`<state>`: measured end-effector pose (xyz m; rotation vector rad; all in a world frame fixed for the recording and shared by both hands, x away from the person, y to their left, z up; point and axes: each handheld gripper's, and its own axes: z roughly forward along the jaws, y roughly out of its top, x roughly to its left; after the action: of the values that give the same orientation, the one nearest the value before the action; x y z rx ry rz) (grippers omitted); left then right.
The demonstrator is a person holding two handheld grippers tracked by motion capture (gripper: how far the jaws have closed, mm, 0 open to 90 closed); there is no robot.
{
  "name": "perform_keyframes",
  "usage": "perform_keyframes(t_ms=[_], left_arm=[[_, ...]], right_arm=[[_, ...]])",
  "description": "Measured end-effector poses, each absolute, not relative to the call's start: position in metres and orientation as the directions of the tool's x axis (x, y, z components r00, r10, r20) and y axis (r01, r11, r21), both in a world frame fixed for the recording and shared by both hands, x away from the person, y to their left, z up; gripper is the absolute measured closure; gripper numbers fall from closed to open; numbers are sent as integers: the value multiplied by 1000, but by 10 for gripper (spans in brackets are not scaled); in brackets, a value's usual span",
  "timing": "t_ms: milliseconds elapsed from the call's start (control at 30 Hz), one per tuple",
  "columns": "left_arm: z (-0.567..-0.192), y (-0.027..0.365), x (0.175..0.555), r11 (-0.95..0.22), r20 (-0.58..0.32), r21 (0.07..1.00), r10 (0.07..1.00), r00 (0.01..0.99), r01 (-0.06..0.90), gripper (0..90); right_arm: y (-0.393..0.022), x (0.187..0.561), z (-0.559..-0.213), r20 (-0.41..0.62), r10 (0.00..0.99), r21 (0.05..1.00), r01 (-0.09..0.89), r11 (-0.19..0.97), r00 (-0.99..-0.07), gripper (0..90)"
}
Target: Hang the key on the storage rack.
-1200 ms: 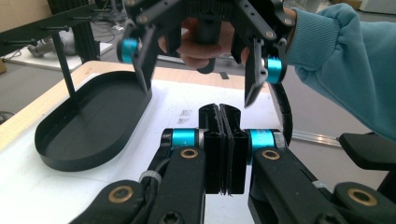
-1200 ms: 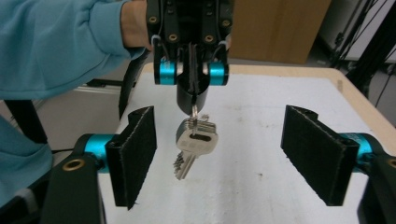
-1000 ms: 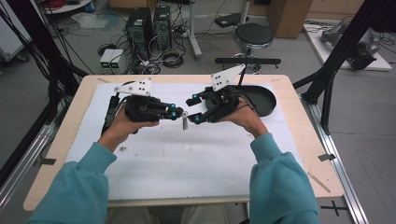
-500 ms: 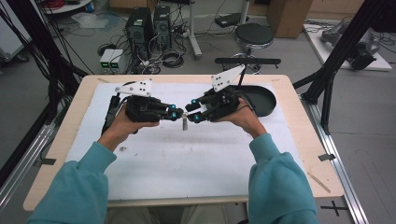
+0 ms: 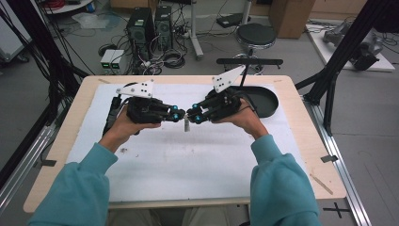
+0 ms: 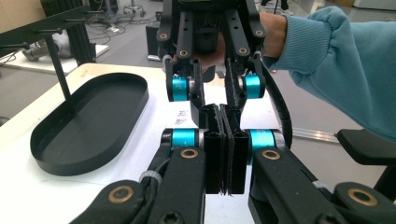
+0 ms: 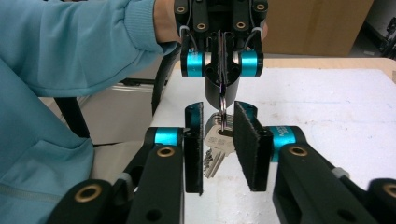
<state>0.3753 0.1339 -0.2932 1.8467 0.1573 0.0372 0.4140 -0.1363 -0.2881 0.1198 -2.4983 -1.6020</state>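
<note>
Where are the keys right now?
The keys hang by their ring from the shut left tongs, between the open right tongs, above the white mat's middle.

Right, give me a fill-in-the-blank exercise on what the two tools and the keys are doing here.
1. The left tool is shut on the key ____, from which the keys hang.
2. The jaws of the right tool stand ____ on either side of the keys.
3. The black oval tray on the table holds ____.
4. Seen from the high view, the tray lies beyond the person's ____ hand.

Missing words: ring; open; nothing; right
</note>
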Motion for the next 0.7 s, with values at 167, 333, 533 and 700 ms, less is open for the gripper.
perform_keyframes(t_ms=[167, 333, 533, 700], left_arm=[[-293, 135, 376, -269, -56, 959, 125, 991, 88, 883], [-294, 133, 376, -272, -53, 959, 118, 992, 83, 883], [-294, 133, 376, -264, -59, 961, 113, 992, 88, 883], [-294, 134, 377, -264, -57, 961, 105, 993, 83, 883]], right_arm=[[-136, 415, -288, 77, -164, 915, 4, 404, -983, 787], [-138, 414, -287, 89, -152, 907, 17, 420, -984, 841], [-136, 413, -287, 77, -141, 908, 10, 420, -987, 883], [-136, 411, -285, 63, -133, 902, 0, 433, -989, 897]])
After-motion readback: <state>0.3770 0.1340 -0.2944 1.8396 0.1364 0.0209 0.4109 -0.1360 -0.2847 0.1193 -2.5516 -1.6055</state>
